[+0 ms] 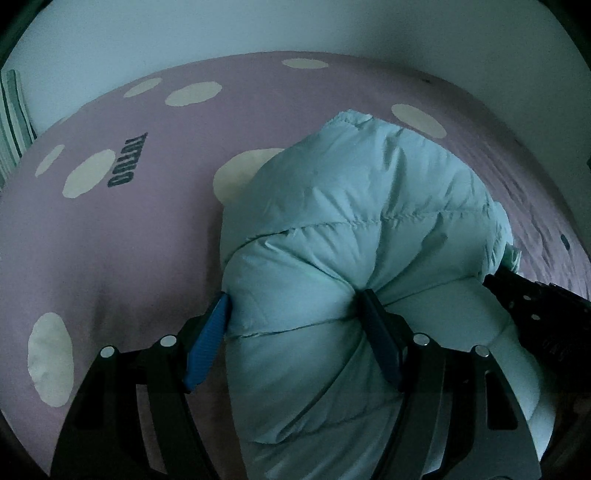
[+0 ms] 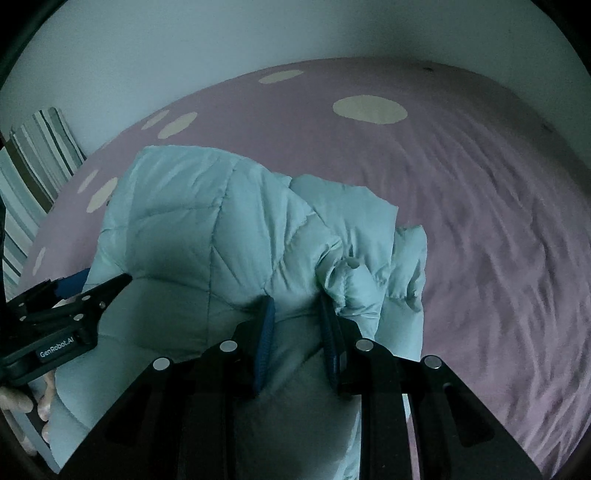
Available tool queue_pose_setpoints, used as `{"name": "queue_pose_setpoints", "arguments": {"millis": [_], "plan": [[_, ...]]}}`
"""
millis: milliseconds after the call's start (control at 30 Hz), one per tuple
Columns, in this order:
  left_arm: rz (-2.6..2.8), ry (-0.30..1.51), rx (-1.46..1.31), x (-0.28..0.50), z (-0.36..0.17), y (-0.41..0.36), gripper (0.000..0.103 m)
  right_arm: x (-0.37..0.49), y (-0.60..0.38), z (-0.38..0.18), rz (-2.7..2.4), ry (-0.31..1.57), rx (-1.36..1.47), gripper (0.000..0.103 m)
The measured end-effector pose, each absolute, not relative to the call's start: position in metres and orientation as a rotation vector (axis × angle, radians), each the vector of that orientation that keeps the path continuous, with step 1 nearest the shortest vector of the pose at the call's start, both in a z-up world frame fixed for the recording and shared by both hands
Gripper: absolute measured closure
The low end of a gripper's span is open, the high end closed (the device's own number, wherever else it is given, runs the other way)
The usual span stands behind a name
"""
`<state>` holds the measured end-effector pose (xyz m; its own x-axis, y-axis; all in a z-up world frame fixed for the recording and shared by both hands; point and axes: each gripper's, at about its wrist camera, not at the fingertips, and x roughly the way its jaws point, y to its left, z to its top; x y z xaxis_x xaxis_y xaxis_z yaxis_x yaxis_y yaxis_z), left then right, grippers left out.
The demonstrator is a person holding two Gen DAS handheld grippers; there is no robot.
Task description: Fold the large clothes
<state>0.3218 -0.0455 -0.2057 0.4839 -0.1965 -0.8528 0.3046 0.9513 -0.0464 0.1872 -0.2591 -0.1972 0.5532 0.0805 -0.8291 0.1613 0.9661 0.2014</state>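
A pale blue quilted puffer jacket lies bunched on a pink bed sheet; it also shows in the right wrist view. My left gripper is shut on a thick fold of the jacket, with blue pads on both sides of it. My right gripper is shut on another bunched fold near a cuff or hem. The right gripper's body shows at the right edge of the left wrist view. The left gripper shows at the lower left of the right wrist view.
The pink sheet has pale cream spots and dark lettering. A white wall runs behind the bed. Striped fabric stands at the far left. The sheet is rumpled on the right side.
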Motion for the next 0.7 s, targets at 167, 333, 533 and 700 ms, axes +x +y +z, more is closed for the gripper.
{"name": "queue_pose_setpoints", "arguments": {"millis": [167, 333, 533, 700], "plan": [[-0.306, 1.031, 0.123, 0.3257, -0.2098, -0.0459, 0.031, 0.1872, -0.2591, -0.2002, -0.053, 0.98, 0.268, 0.079], [-0.307, 1.03, 0.136, 0.3258, -0.2107, -0.0456, 0.031, 0.187, -0.2572, -0.1997, -0.061, 0.975, 0.262, 0.079], [-0.306, 1.026, 0.157, 0.3229, -0.2139, -0.0495, 0.031, 0.1868, -0.2559, -0.1996, -0.071, 0.975, 0.255, 0.079], [-0.302, 1.03, 0.165, 0.3239, -0.2125, -0.0502, 0.03, 0.1871, -0.2539, -0.1996, -0.079, 0.972, 0.247, 0.078]]}}
